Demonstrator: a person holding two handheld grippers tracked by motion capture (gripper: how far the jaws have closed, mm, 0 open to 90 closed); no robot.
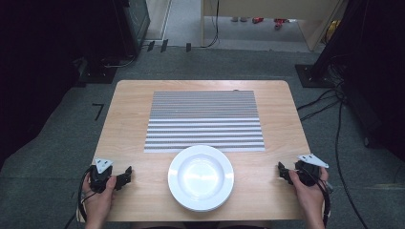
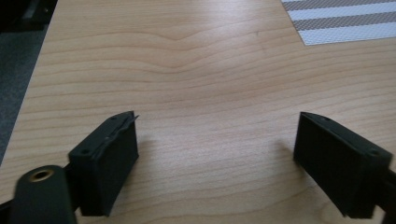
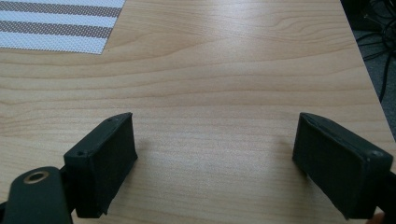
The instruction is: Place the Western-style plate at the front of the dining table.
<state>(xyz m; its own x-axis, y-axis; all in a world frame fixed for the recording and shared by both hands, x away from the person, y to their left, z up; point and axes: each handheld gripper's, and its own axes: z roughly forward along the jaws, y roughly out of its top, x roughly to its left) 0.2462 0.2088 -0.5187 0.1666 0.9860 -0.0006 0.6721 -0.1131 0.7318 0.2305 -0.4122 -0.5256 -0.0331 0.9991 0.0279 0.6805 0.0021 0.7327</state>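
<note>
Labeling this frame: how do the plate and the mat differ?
The plate is round, plain glossy white; the mat is rectangular with grey and white stripes. The plate is a rimmed dish, the mat looks flat. The plate sits at the table's near edge between the two grippers, the mat farther back. The plate's far rim overlaps the mat's near edge. Both rest centred on the table, untouched.

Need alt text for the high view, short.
A white plate sits at the near edge of a wooden table, overlapping the front edge of a grey striped placemat. A person's hands rest a left gripper and a right gripper on the table either side of the plate, jaws open and empty.
</note>
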